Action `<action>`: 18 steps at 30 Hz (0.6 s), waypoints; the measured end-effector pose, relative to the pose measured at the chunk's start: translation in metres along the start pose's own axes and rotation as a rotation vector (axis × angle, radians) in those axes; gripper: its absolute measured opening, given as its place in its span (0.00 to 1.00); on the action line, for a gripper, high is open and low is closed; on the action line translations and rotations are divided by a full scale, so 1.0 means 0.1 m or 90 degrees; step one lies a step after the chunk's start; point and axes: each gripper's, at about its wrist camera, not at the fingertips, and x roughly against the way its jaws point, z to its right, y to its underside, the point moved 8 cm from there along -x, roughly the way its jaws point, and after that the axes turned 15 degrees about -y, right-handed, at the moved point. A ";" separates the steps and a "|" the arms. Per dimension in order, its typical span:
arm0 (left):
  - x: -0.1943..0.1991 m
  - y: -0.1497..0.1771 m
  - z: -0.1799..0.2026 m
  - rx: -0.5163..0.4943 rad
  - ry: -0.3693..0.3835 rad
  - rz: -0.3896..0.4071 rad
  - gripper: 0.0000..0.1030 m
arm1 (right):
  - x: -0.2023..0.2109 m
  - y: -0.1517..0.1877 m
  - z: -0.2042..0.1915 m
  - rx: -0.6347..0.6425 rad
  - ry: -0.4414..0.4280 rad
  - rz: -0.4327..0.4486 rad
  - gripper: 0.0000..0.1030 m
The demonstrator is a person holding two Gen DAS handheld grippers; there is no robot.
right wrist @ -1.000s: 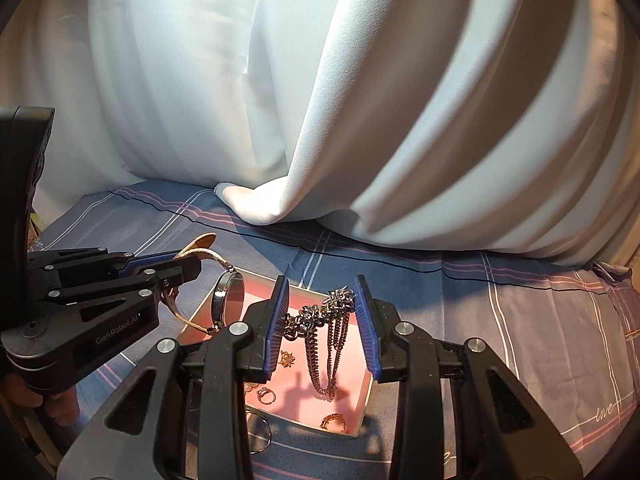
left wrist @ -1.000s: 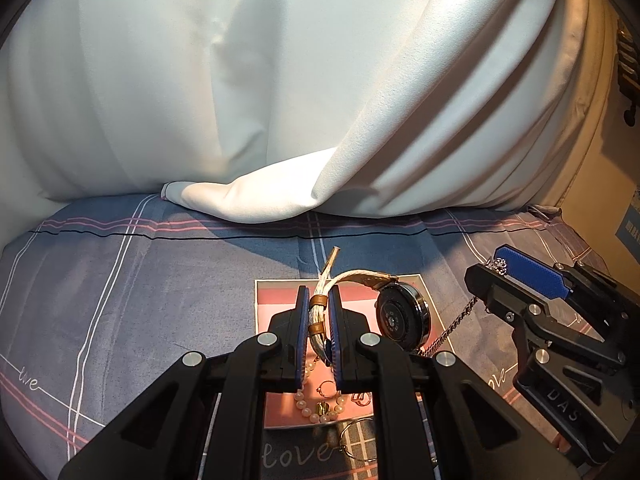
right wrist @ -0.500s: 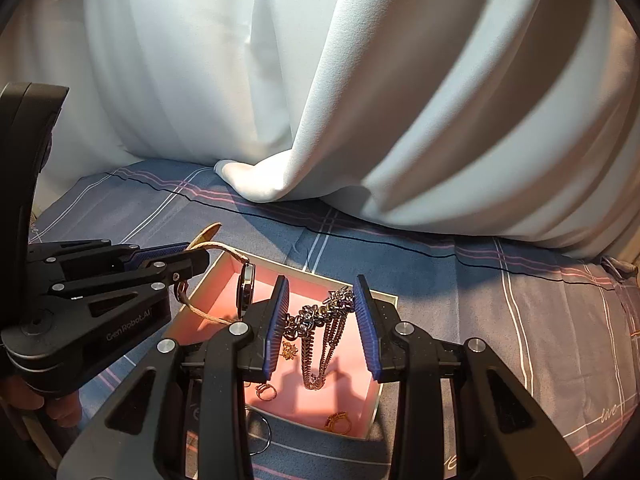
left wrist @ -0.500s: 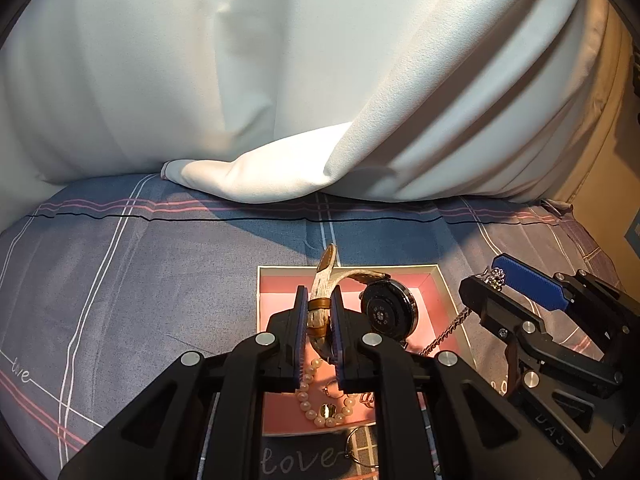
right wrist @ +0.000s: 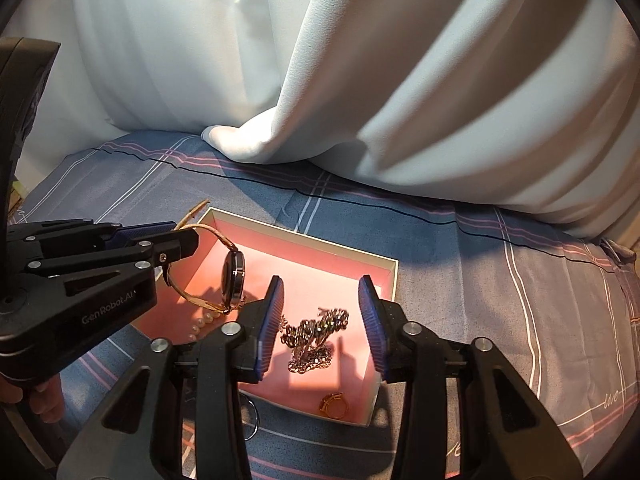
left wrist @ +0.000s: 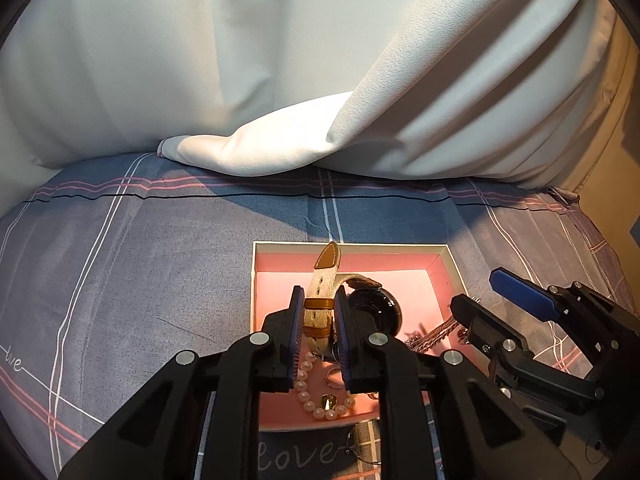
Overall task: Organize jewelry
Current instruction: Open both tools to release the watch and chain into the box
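A watch (left wrist: 374, 308) with a tan strap hangs in my left gripper (left wrist: 319, 300), whose jaws are opening while the pads still touch the strap. Its dark face (right wrist: 234, 276) stands on edge over the left side of the pink-lined box (right wrist: 304, 236). My right gripper (right wrist: 321, 284) is opening above the box. The silver chain necklace (right wrist: 316, 332) lies in a heap on the pink floor between its fingers, touching neither pad. In the left wrist view the right gripper (left wrist: 476, 292) is at the box's right wall (left wrist: 450, 268).
A pearl bracelet (left wrist: 316, 404) and a gold ring (right wrist: 334, 404) also lie in the box. A metal hoop (right wrist: 252, 420) rests on the blue plaid sheet (right wrist: 480, 280) by the near rim. White fabric (right wrist: 360, 100) is piled behind. A hand (right wrist: 44, 404) holds the left gripper.
Both grippers came down over the box. The right jaws spread and the necklace dropped from them onto the pink floor. The watch sank until its face reached the box.
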 end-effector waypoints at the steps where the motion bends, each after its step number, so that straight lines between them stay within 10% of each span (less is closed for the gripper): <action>1: 0.00 0.00 -0.01 -0.001 -0.008 0.000 0.24 | 0.02 0.01 0.02 -0.002 0.011 0.005 0.63; 4: 0.12 -0.06 -0.07 0.016 -0.026 0.037 0.71 | 0.07 0.01 0.07 -0.009 0.018 0.014 0.64; 18: 0.67 0.16 -0.05 0.012 0.028 0.099 0.92 | 0.48 0.50 -0.06 -0.027 -0.014 0.035 0.78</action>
